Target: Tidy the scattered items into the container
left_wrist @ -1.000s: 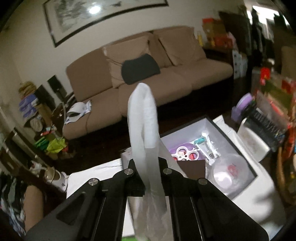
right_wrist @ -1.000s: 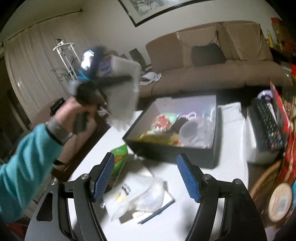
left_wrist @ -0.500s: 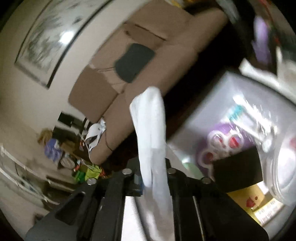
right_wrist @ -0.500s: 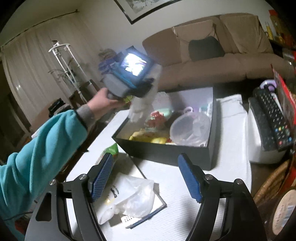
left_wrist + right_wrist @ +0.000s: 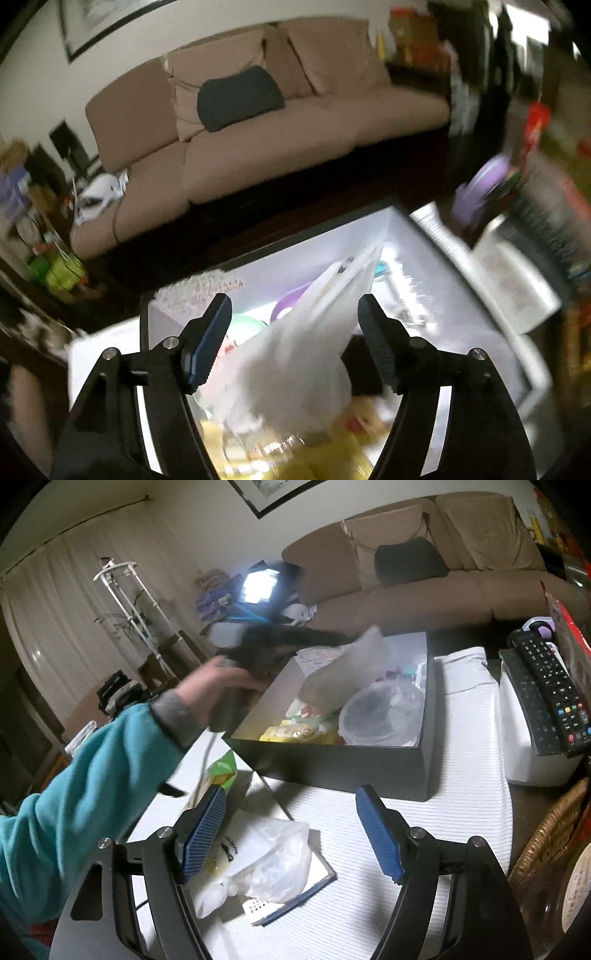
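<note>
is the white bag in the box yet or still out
In, tipped: the white bag leans over the box contents, between the opening, non-gripping pads of the left tool.

I am seeing dim, warm indoor lighting in both views. The left wrist view is smearing with motion blur, worst along the right edge, and the box interior is glaring white. The right wrist view is staying sharper; only the person's hand is blurring. Fisheye distortion is bending and darkening all corners.
</note>
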The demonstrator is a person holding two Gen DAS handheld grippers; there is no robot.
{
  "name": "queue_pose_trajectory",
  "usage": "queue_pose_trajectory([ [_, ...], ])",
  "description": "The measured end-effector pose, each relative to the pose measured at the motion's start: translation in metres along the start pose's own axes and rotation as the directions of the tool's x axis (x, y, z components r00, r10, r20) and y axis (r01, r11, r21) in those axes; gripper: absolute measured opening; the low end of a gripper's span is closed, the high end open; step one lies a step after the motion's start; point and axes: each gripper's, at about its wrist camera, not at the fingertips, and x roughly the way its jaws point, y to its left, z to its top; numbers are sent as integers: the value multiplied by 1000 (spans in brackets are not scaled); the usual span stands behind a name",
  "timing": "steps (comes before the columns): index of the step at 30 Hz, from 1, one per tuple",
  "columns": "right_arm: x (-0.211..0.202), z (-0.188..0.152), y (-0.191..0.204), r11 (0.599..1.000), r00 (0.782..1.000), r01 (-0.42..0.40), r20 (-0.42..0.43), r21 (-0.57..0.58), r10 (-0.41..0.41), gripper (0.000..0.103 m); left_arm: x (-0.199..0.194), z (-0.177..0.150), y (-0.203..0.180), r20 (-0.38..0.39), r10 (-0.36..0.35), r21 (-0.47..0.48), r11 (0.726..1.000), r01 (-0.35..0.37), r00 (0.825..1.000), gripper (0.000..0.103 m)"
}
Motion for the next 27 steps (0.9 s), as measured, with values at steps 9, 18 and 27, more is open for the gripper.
queue_pose_trajectory([
  [9, 5, -6, 20, 998, 997, 55, -46, -13, -56, 77, -129, -94, 36, 12, -32, -31, 999, 33, 999, 77],
  [18, 7, 43, 54, 991, 995, 92, -36, -95, -96, 77, -216, -199, 27, 39, -75, -260, 962, 82, 996, 80],
  [27, 36, 49, 70, 986, 983, 129, -121, -104, -141, 77, -210, -292, 10, -73, -101, -283, 956, 77, 992, 81],
])
